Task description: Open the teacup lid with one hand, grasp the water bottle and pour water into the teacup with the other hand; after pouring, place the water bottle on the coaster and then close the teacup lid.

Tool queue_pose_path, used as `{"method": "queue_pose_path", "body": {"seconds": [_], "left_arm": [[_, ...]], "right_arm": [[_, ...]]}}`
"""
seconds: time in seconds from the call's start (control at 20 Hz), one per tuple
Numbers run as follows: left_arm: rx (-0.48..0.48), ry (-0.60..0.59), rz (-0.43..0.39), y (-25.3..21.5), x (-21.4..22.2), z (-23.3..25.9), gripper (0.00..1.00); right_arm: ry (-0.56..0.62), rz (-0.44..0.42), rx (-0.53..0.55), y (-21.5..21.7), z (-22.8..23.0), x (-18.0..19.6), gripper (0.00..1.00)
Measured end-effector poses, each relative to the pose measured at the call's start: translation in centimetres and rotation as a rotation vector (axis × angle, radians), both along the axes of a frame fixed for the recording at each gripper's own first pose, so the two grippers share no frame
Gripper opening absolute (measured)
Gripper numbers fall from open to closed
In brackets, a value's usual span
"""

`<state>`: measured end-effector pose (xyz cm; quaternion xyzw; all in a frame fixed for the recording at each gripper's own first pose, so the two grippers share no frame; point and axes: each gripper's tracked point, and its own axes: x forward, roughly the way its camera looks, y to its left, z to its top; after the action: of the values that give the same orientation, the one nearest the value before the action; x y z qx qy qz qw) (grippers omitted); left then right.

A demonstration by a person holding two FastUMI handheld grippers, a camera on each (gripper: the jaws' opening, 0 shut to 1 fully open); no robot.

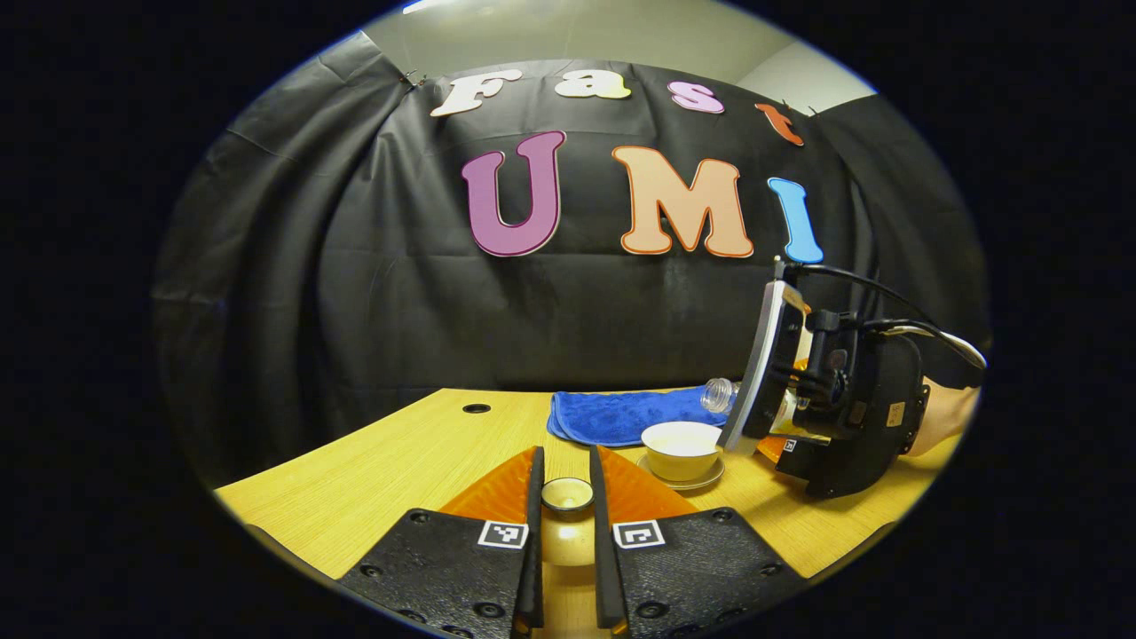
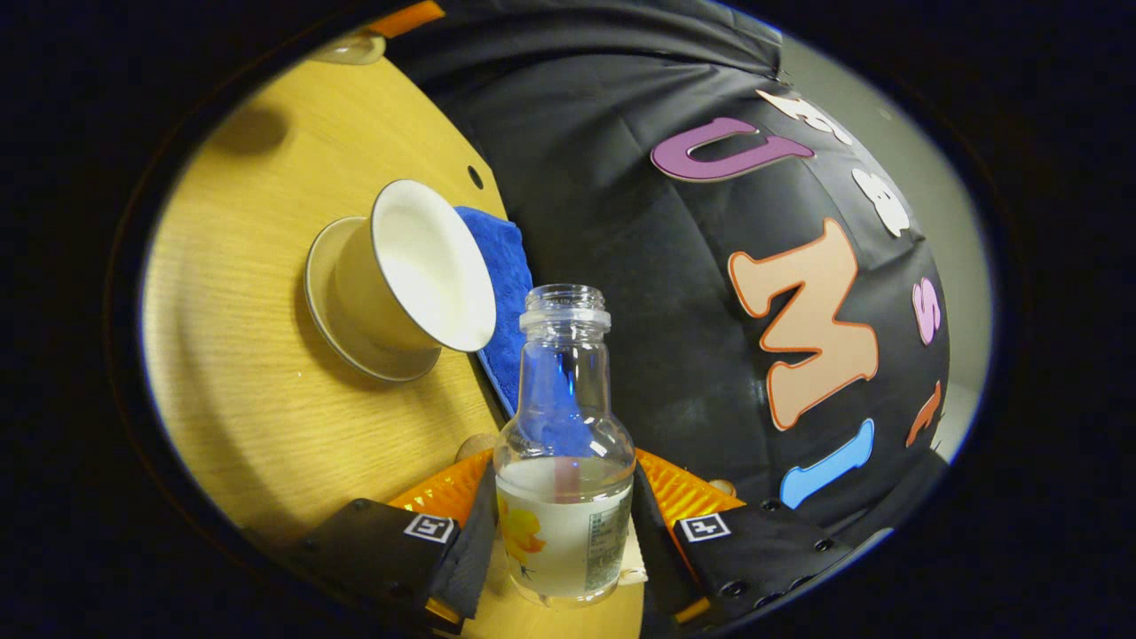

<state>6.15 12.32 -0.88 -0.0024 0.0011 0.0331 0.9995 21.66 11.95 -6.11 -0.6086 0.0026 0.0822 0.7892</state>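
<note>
Above the wooden table [image 1: 373, 479], the left gripper [image 1: 566, 497] clamps the lifted lid [image 1: 567, 493] while the right gripper [image 2: 561, 524] grips the tilted water bottle [image 2: 564, 444] beside the open teacup [image 2: 417, 266]; coaster placement and lid closing remain.

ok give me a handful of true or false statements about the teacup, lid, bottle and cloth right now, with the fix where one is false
1. The teacup has its lid on. False: the cup is open, and the left gripper is shut on the lid.
2. The right gripper is shut on the water bottle. True.
3. The bottle has a cap on. False: its neck is open.
4. The teacup sits on a saucer. True.
5. The blue cloth lies behind the teacup in the left gripper view. True.
6. The bottle stands upright on the table. False: it is held tilted on its side, its mouth near the cup.
</note>
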Motion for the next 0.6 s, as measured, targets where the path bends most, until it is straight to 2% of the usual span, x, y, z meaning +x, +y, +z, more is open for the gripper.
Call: {"method": "queue_pose_path", "body": {"seconds": [0.3,0.6], "left_arm": [[0.001,0.001,0.029,1.5,-0.1,-0.2,0.2],[0.001,0.002,0.031,1.5,-0.1,-0.1,0.2]], "right_arm": [[-0.019,0.057,-0.223,0.7,0.5,-0.4,0.77],[-0.033,0.1,-0.359,1.4,0.9,-0.4,0.75]]}}
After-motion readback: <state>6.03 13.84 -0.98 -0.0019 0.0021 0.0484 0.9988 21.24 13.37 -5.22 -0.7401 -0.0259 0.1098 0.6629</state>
